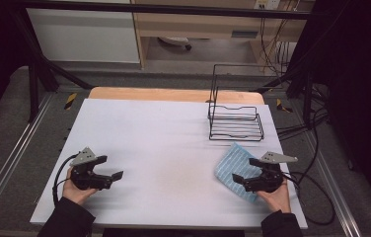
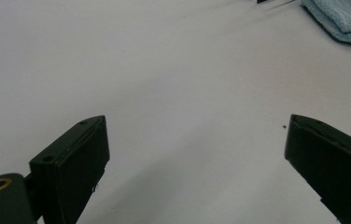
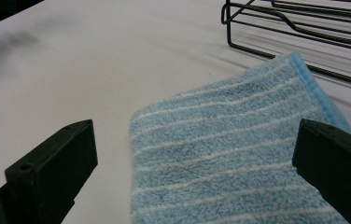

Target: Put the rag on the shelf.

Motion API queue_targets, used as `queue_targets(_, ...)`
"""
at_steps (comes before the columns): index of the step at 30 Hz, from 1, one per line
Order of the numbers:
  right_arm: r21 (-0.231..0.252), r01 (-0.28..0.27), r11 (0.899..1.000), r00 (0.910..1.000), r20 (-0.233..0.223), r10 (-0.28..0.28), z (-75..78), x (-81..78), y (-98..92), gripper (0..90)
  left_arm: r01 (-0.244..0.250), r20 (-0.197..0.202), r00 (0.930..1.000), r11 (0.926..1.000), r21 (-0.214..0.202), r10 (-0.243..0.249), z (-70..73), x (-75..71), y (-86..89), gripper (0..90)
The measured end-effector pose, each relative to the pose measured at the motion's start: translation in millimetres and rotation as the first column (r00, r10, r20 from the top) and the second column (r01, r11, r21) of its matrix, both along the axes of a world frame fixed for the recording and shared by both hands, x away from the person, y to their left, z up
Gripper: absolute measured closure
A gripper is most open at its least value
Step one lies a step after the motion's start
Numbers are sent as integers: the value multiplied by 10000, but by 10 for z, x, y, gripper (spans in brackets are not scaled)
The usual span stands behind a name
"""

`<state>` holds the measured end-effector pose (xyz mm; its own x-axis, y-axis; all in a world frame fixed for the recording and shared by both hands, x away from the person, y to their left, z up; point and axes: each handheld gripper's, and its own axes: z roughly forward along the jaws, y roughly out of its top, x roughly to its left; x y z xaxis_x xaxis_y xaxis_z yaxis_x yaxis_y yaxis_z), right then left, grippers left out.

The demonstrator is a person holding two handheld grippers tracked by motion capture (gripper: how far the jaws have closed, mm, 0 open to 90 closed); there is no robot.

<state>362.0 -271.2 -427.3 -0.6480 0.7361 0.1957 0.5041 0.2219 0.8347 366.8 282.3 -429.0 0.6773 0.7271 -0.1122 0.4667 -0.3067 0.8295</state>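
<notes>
I hold both tongs low over the white worktop (image 1: 173, 143), one in each hand. My left tongs (image 1: 116, 177) sit near the worktop's left front, jaws spread wide over bare surface, holding nothing. My right tongs (image 1: 238, 181) hover at the right front, jaws also wide apart, straddling the blue striped towel (image 1: 237, 165) that lies flat beneath them; I cannot tell whether they touch it. Just beyond the towel's far corner stands a black wire rack (image 1: 236, 123), empty, near the worktop's far right edge.
</notes>
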Motion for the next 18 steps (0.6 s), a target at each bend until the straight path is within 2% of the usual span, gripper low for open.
queue_targets(10, -34, 37, 10000, 10000, -30, -38, -11, -10, 29, 3, 17, -39, 10000, 10000, 17, -17, -7, -1, -5, 65)
queue_targets(18, -176, -122, 9998, 9999, -48, 121, -15, -12, 146, 3, -18, -56, 10000, 10000, -9, 18, -16, 7, 9, 66)
